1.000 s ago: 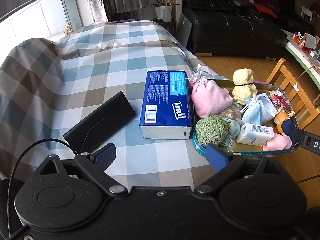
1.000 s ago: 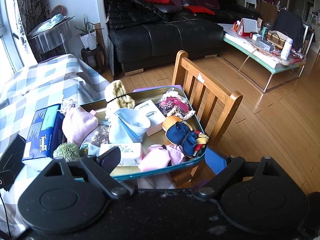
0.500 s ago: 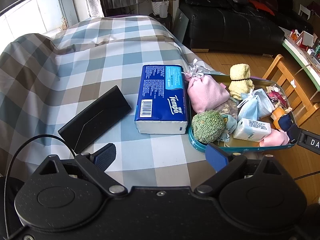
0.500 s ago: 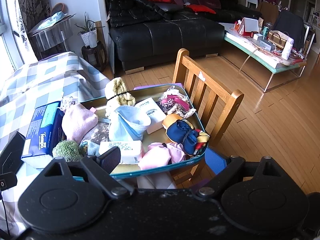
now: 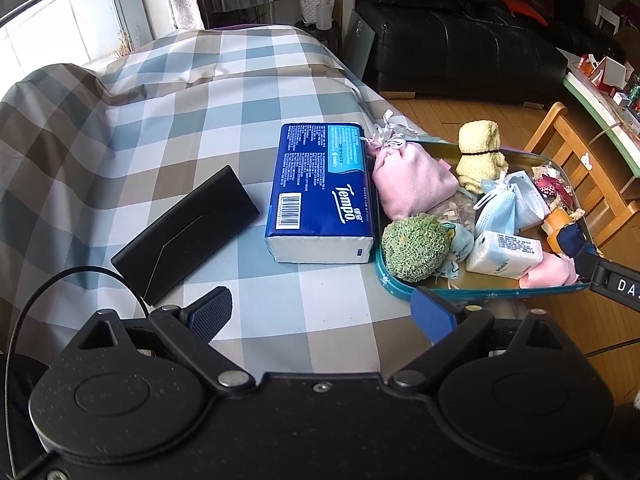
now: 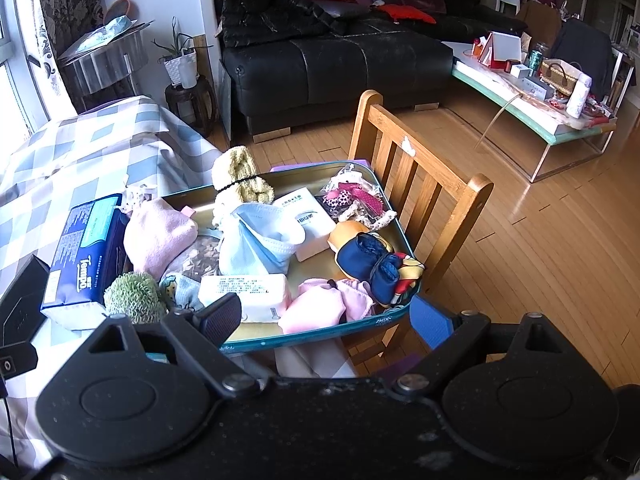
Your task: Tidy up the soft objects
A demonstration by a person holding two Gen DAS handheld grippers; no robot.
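A teal tray (image 5: 480,294) (image 6: 312,334) sits on a wooden chair seat beside the bed, heaped with soft things. In it lie a pink pouch (image 5: 412,184) (image 6: 158,236), a green scrub ball (image 5: 414,248) (image 6: 134,298), a yellow towel roll (image 5: 480,156) (image 6: 240,176), blue face masks (image 5: 508,208) (image 6: 260,240), a white tissue pack (image 5: 504,254) (image 6: 248,290), a pink cloth (image 6: 324,306) and a navy cloth (image 6: 372,264). My left gripper (image 5: 322,314) hovers open over the checked cover, near the tray's corner. My right gripper (image 6: 326,320) stands open above the tray's near rim, holding nothing.
A blue Tempo tissue pack (image 5: 322,192) (image 6: 84,248) lies on the checked bed cover (image 5: 180,120) against the tray. A black case (image 5: 184,236) lies left of it. The wooden chair back (image 6: 420,184) rises behind the tray, with wood floor, a black sofa and a cluttered coffee table beyond.
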